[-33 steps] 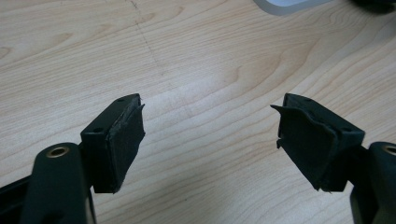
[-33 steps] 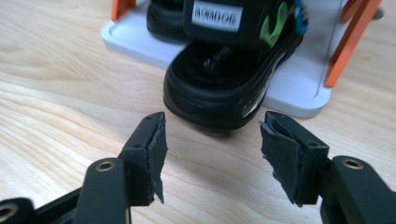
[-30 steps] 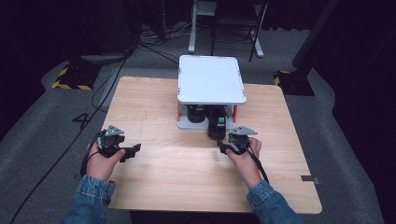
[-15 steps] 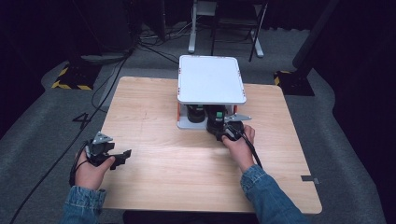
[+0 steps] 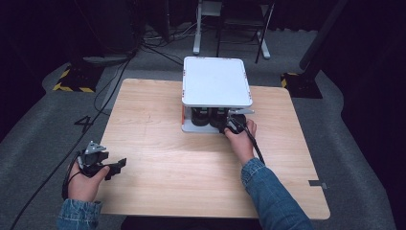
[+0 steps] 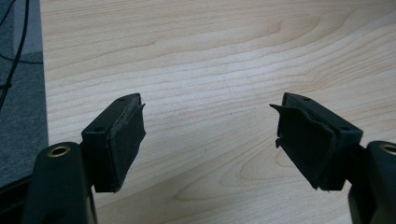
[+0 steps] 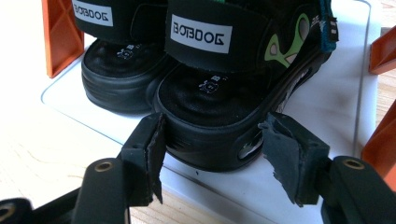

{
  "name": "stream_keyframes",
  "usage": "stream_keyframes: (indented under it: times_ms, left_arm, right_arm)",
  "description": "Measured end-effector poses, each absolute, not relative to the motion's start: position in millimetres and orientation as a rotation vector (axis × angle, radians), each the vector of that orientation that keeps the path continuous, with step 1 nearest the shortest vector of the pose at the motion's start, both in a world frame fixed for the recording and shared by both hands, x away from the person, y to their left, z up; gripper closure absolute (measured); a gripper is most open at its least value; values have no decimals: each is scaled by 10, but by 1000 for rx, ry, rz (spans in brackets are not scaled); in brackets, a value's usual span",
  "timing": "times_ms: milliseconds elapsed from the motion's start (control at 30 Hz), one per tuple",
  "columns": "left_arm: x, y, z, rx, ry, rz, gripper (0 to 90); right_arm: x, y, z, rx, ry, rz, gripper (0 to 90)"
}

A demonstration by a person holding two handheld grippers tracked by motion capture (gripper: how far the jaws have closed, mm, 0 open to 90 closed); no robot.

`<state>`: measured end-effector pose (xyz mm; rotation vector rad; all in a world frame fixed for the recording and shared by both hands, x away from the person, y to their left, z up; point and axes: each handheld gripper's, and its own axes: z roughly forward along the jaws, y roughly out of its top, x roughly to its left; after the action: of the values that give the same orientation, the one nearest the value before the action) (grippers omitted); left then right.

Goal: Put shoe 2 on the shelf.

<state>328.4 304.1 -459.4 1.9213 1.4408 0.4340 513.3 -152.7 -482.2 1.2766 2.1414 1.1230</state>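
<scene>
Your right hand (image 5: 241,136) reaches far forward across the wooden table (image 5: 158,143), its forearm in a denim sleeve (image 5: 268,191) angling in from the near right. It brings the right gripper (image 7: 212,156) up to the near edge of the white two-level rack (image 5: 215,81) that stands at the far middle of the table. In the right gripper view its jaws are spread, one on each side of the heel of the right black sandal (image 7: 229,116), close to the sole but not clearly pressing it. That sandal sits on the rack's lower white shelf (image 7: 336,107), under the top plate, just beside a second black sandal (image 7: 116,79) on its left. Both carry a white "BOBDOG" label on the strap. Orange posts (image 7: 58,32) stand at the shelf's sides, either side of the pair.

Your left hand (image 5: 86,179) stays back at the near left corner of the table, well apart from the rack, holding the left gripper (image 6: 210,140) low over bare wood. Its jaws are spread wide with nothing between them.
</scene>
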Motion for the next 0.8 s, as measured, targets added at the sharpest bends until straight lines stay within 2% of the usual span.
stream_keyframes:
  times_ms: [100, 233, 500, 800]
  left_arm:
    - [3319, 3027, -4570, 1918, 1430, 445, 235]
    - [3379, 2981, -4574, 1921, 1417, 448, 236]
    - [3406, 2905, -4520, 1925, 1391, 447, 227]
    - [3409, 2964, -4433, 1915, 1372, 470, 210]
  right_arm:
    - [5067, -1551, -4796, 1285, 2107, 1162, 494]
    - [4842, -1612, -4653, 1274, 2083, 1229, 428]
    - [4341, -1801, -4246, 1170, 2137, 1321, 384]
    - [4086, -2243, -3886, 1129, 2151, 1306, 305]
